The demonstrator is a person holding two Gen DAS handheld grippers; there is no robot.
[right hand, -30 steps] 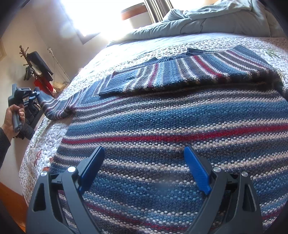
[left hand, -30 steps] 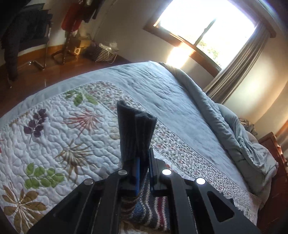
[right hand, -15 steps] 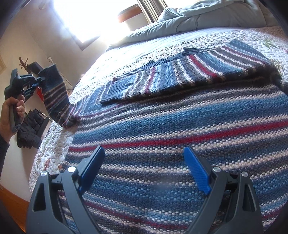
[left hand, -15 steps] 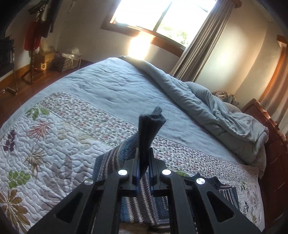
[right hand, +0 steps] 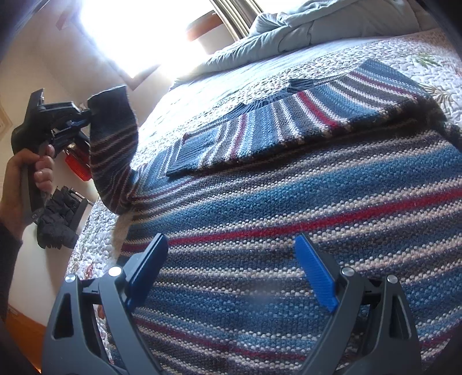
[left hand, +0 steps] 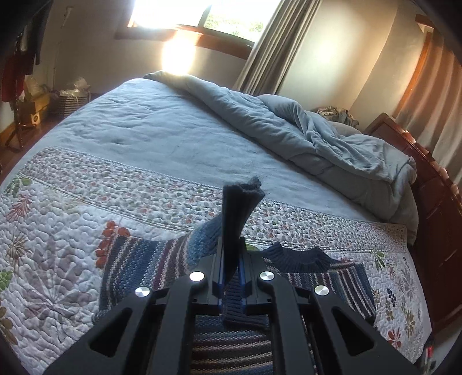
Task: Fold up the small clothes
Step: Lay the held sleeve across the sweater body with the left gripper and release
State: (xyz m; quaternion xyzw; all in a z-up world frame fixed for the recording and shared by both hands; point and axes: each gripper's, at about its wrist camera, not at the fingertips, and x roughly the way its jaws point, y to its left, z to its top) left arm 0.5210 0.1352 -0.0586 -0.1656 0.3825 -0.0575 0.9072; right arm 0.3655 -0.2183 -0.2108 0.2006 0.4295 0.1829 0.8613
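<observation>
The left tool [left hand: 231, 268] is clenched on the sweater [right hand: 288, 207] sleeve cuff [left hand: 241, 202], lifted above the bed [left hand: 144, 135]. The right tool [right hand: 231, 274] hovers released over the body. The sleeve could bunch or land crooked, since nothing pins the body.

I'm in a home bedroom: wide bed [left hand: 150, 135] with a flowered quilt [left hand: 57, 230], rumpled grey duvet [left hand: 332, 138] at two o'clock, sunlit window [left hand: 219, 17] and curtain [left hand: 277, 46] at twelve, wooden headboard [left hand: 427, 178] at three.

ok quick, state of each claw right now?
Left claw: shut on the sweater sleeve cuff, lifted off the quilt.
Right claw: open, holding nothing, over the striped sweater.
</observation>
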